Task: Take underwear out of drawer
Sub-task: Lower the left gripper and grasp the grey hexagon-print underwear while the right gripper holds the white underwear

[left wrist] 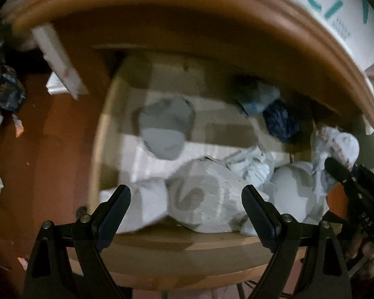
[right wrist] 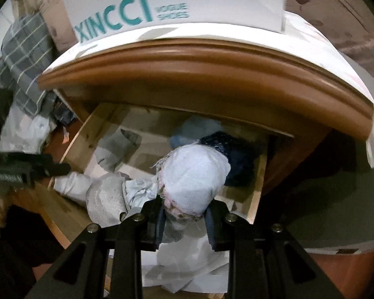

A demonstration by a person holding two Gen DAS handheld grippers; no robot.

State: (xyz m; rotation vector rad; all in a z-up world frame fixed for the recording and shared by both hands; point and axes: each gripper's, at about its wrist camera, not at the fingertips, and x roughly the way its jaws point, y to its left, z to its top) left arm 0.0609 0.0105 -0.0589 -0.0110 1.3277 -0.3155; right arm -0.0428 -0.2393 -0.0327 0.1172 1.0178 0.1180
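Left wrist view. The left gripper (left wrist: 185, 214) is hanging with its two black fingers spread wide and nothing between them, angled steeply down over the open pale wooden drawer (left wrist: 177, 246). Lying in the drawer: a rolled grey-and-white towelling bundle (left wrist: 202, 196) directly ahead of the open jaws, in the gap between the fingertips as seen from here; a white folded cloth (left wrist: 147, 199) just beside it on the left; a grey rolled garment (left wrist: 165, 129) further back; a dark blue patterned bundle (left wrist: 281, 122) at the back right. The bundle's long axis cannot be told through the blur. At the right edge the right gripper (left wrist: 341, 172) is showing, clenched on a white bundle of underwear with pink trim (left wrist: 341, 144).

Right wrist view. The right gripper (right wrist: 184, 221) is grasping the white underwear bundle (right wrist: 194, 179), its jaws pressing both sides, the bundle sitting above the drawer contents at the front right. The left gripper's finger (right wrist: 49, 168) is reaching in over the drawer's left rim (right wrist: 74, 139). A white shoe box with teal lettering (right wrist: 177, 0) is resting on the brown moulded cabinet top (right wrist: 187, 54).

Judgement: the left gripper is nearer the towelling bundle, which lies straight below and ahead; a plain descent looks sufficient.
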